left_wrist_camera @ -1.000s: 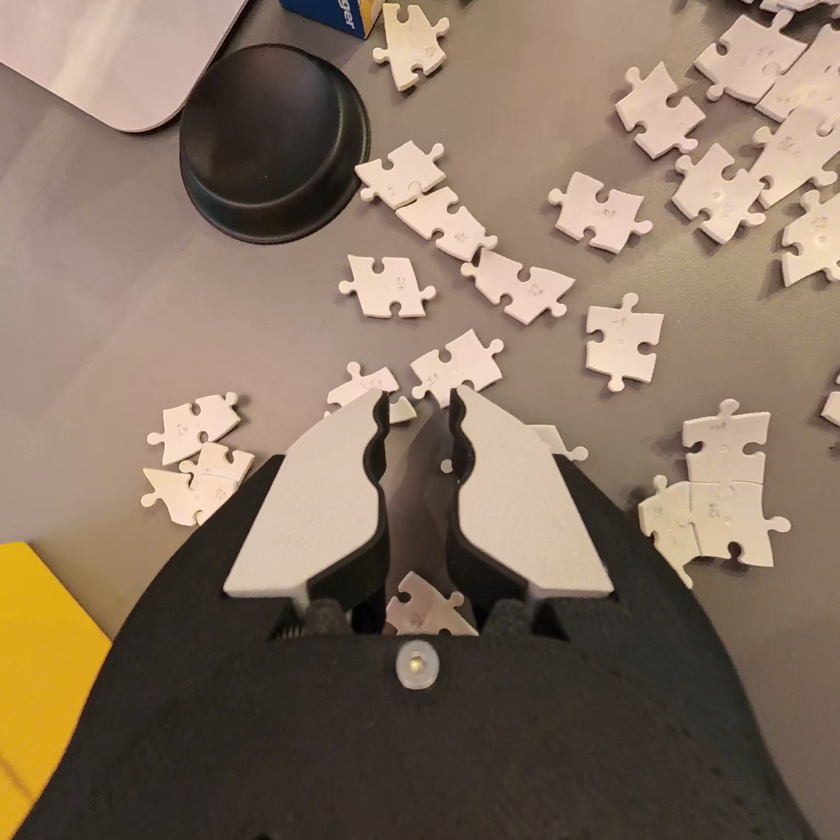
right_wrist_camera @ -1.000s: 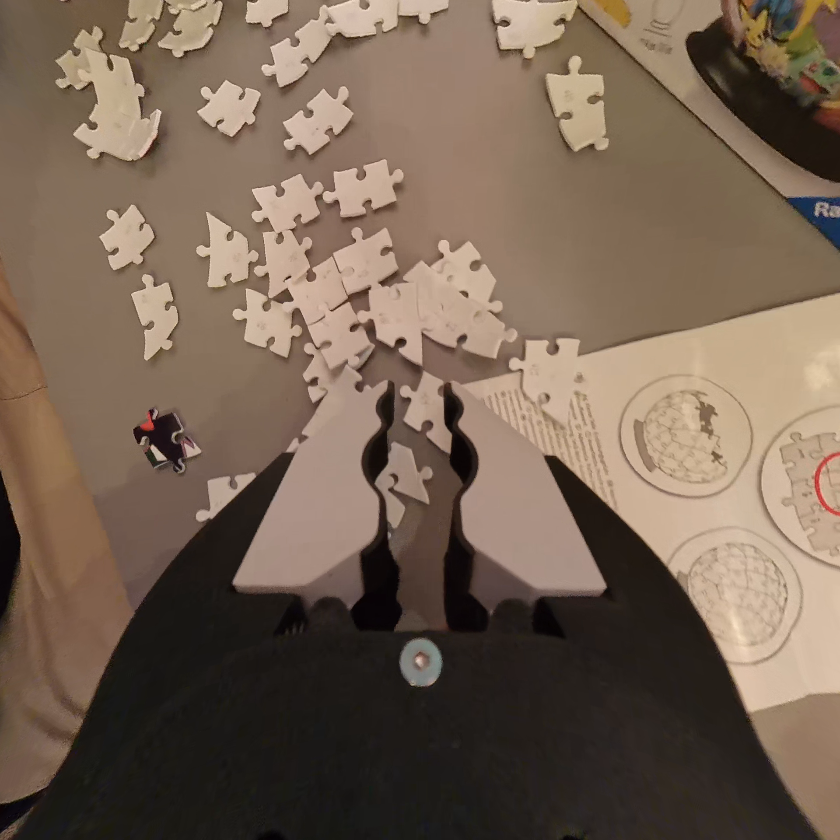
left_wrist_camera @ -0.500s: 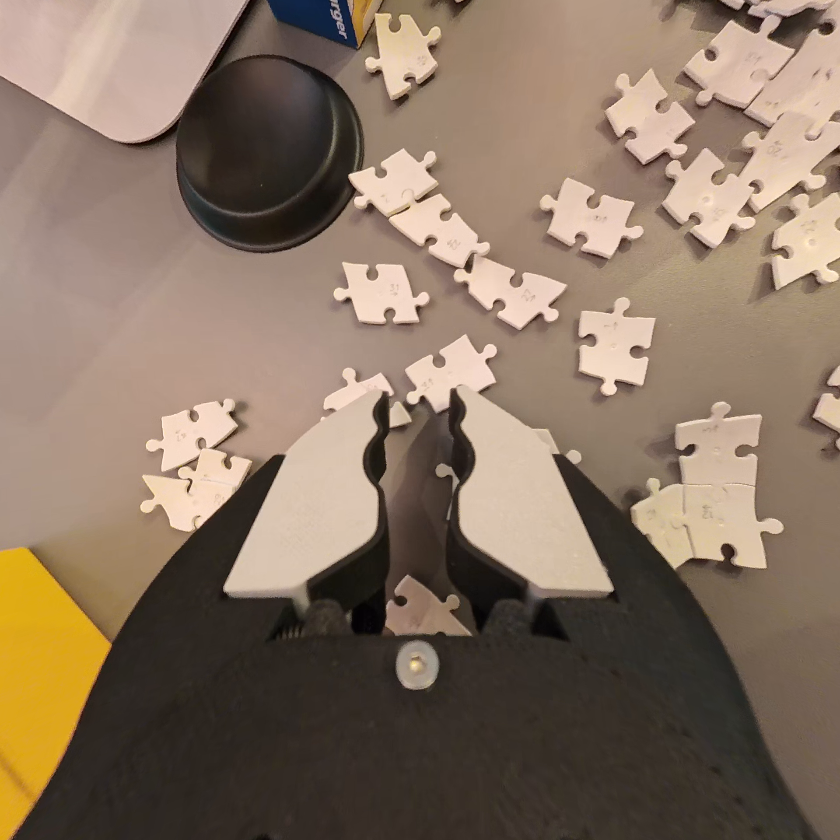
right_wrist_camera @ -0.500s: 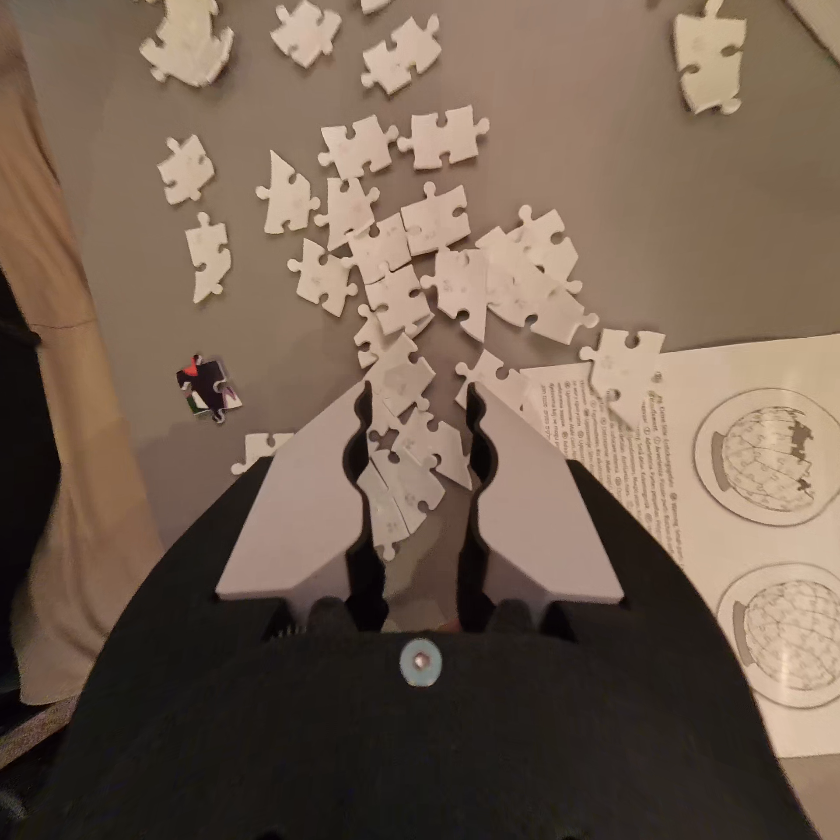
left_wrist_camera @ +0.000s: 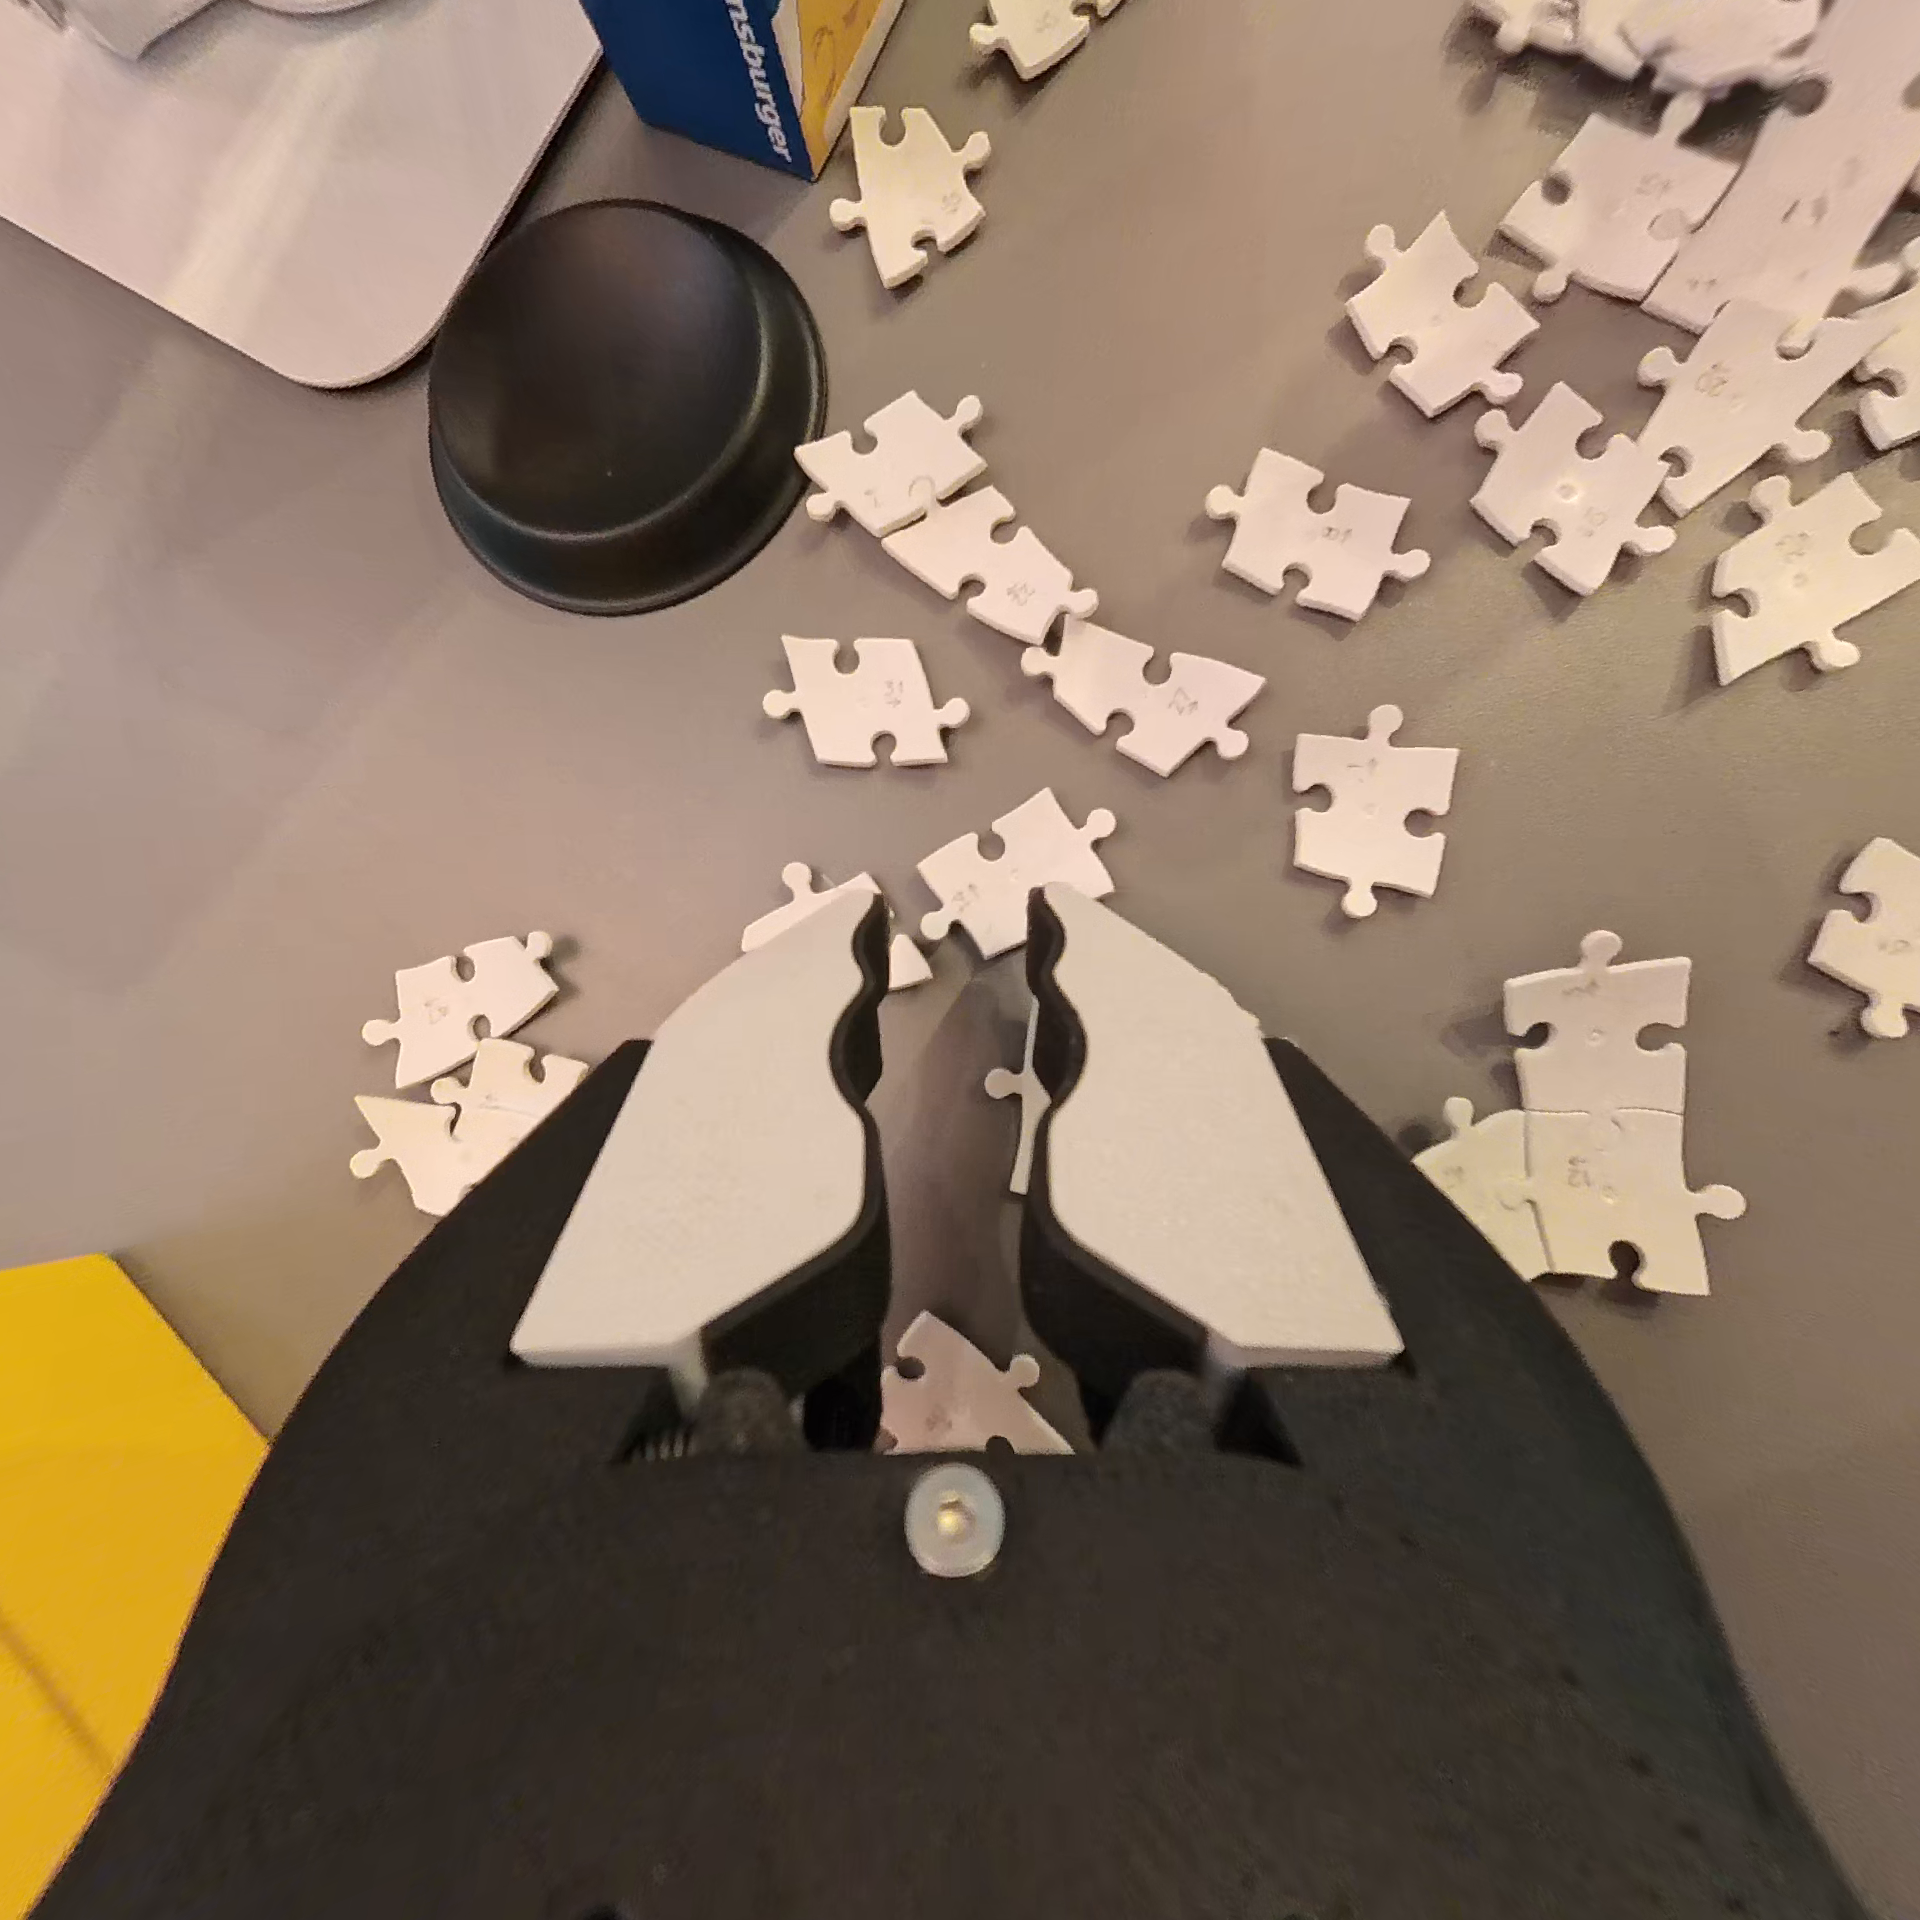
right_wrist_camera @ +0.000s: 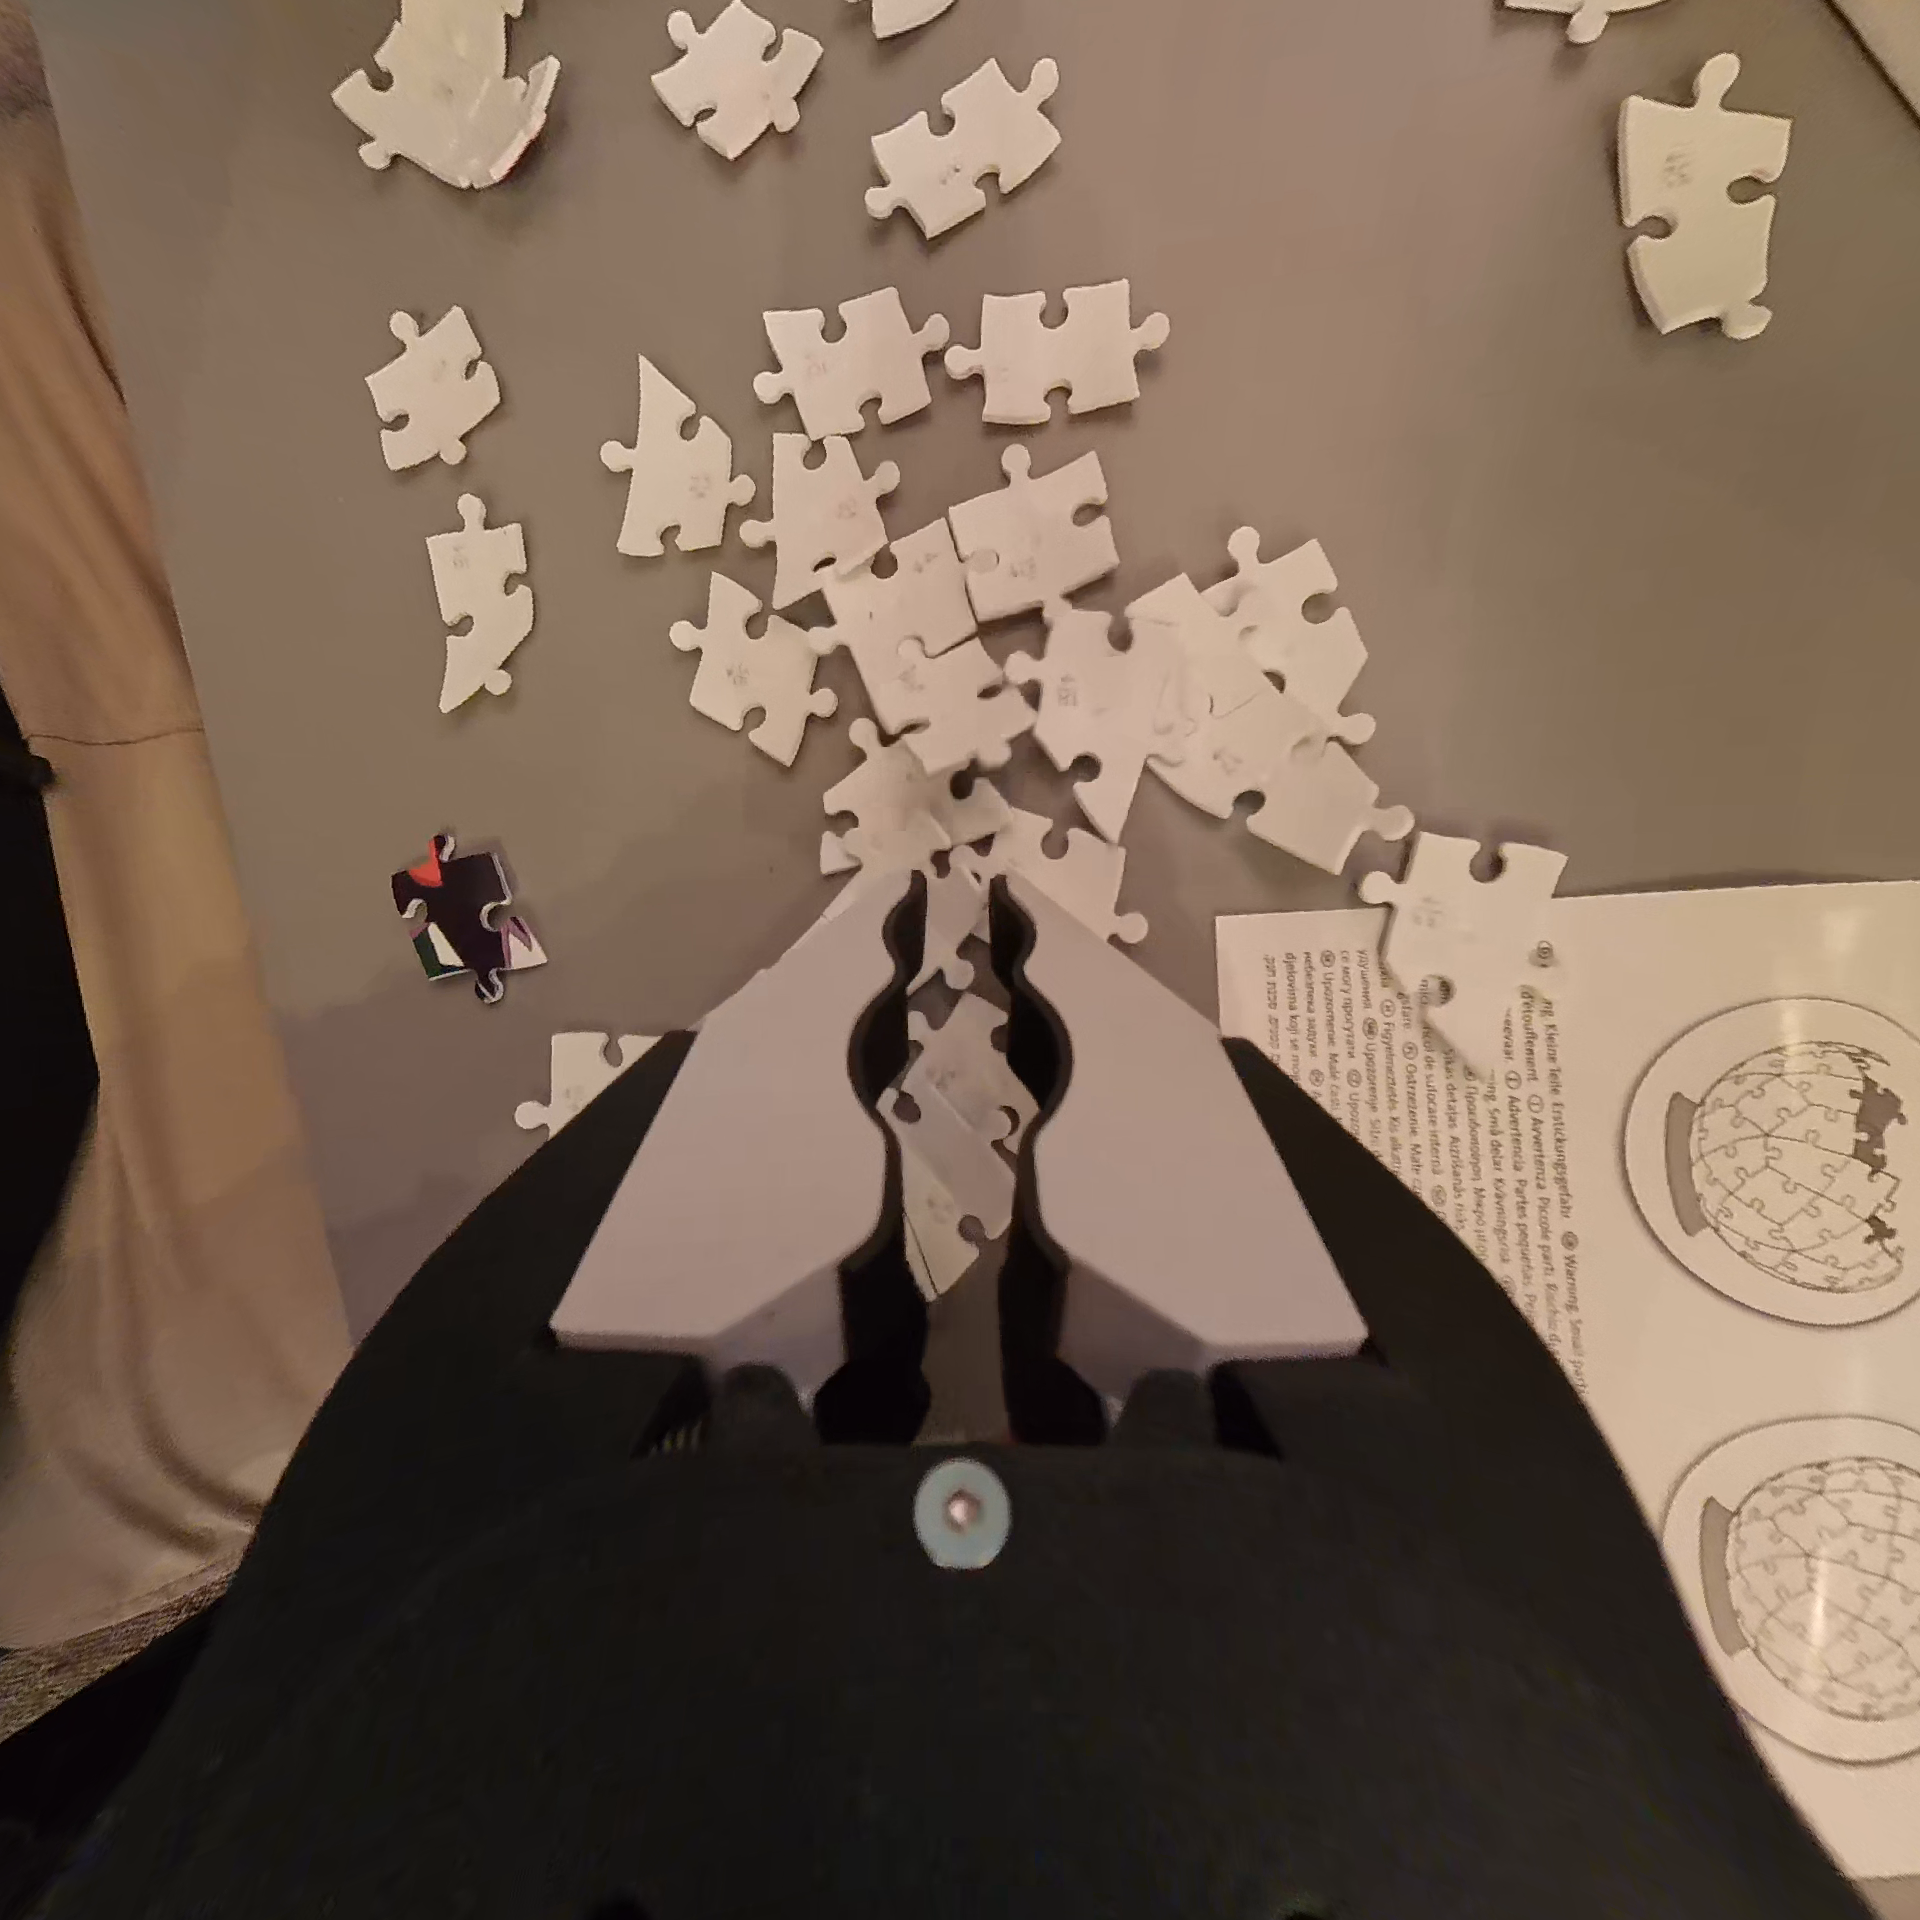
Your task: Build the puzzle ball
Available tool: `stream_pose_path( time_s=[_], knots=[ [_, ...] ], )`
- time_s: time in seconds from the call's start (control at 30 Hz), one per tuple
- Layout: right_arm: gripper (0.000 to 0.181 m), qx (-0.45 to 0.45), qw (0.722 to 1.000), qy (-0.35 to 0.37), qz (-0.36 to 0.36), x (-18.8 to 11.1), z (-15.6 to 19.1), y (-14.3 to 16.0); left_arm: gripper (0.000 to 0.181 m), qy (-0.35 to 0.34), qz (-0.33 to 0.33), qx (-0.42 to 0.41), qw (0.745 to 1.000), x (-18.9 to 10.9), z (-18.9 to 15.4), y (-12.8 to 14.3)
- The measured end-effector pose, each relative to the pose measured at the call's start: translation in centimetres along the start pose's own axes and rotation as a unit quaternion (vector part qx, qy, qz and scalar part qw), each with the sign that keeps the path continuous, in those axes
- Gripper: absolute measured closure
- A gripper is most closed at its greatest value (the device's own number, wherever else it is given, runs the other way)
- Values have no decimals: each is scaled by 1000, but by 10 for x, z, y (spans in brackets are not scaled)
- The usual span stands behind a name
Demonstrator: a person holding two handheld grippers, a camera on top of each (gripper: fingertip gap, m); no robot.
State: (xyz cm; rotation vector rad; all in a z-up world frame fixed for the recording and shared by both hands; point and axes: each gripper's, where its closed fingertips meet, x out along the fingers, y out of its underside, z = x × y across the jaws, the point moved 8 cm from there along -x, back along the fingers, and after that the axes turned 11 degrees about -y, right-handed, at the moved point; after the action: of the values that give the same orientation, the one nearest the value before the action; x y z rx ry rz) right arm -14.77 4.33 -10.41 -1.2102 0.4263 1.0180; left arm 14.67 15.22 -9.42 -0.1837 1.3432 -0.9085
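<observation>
Table: a flat grey tabletop (left_wrist_camera: 260,727) is seen under both grippers, filling most of each view
Instruction sheet: a white printed paper sheet with round ball diagrams (right_wrist_camera: 1662,1195) is laid at the right edge of the right wrist view, one white piece resting across its upper left corner
Light board: a pale rounded-corner flat panel (left_wrist_camera: 260,187) is seen in the upper left of the left wrist view
Yellow sheet: a flat yellow card-like surface (left_wrist_camera: 94,1455) is cut off at the lower left of the left wrist view
Stand: a round black plastic dome-shaped base (left_wrist_camera: 623,405) is set on the table in the upper left of the left wrist view, just beside the nearest white pieces
Box: a blue and yellow cardboard box corner (left_wrist_camera: 748,73) is seen at the top edge, above the base
Puzzle pieces: curved white plastic puzzle pieces, blank side up (left_wrist_camera: 997,566), are scattered loose over the centre and right of the left wrist view; a denser overlapping heap (right_wrist_camera: 1039,665) is seen in the centre of the right wrist view
Coloured piece: one printed dark puzzle piece with red and green patches (right_wrist_camera: 462,920) is lying apart at the left of the right wrist view
Left gripper (left_wrist_camera: 956,925): grey fingers held narrowly apart above the table, nothing clamped; a white piece is seen below the gap
Right gripper (right_wrist_camera: 951,894): fingers drawn narrow, tips at the near edge of the heap; white pieces are seen in the gap, but whether they are clamped cannot be told
</observation>
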Motion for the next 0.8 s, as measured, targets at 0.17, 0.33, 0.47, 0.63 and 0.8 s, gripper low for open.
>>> stream_pose_path(
  time_s=[0.17,0.33,0.47,0.63,0.8],
  knots=[
    [177,4,1000,-10,-13,-3,0,-1,157,-2,-3,2,1000,-3,0,-2],
    [179,8,1000,-16,-22,-8,1,-1,157,-2,-6,4,1000,-6,-1,-4],
    [181,12,999,-21,-48,-18,2,-4,157,-3,-12,3,1000,-10,-1,-5],
    [181,18,996,-27,-87,-32,5,-10,157,2,-16,4,1000,-19,-4,-5],
    [181,15,988,-47,-146,-39,12,-33,156,16,-21,22,999,-26,-15,-9]
  ],
)
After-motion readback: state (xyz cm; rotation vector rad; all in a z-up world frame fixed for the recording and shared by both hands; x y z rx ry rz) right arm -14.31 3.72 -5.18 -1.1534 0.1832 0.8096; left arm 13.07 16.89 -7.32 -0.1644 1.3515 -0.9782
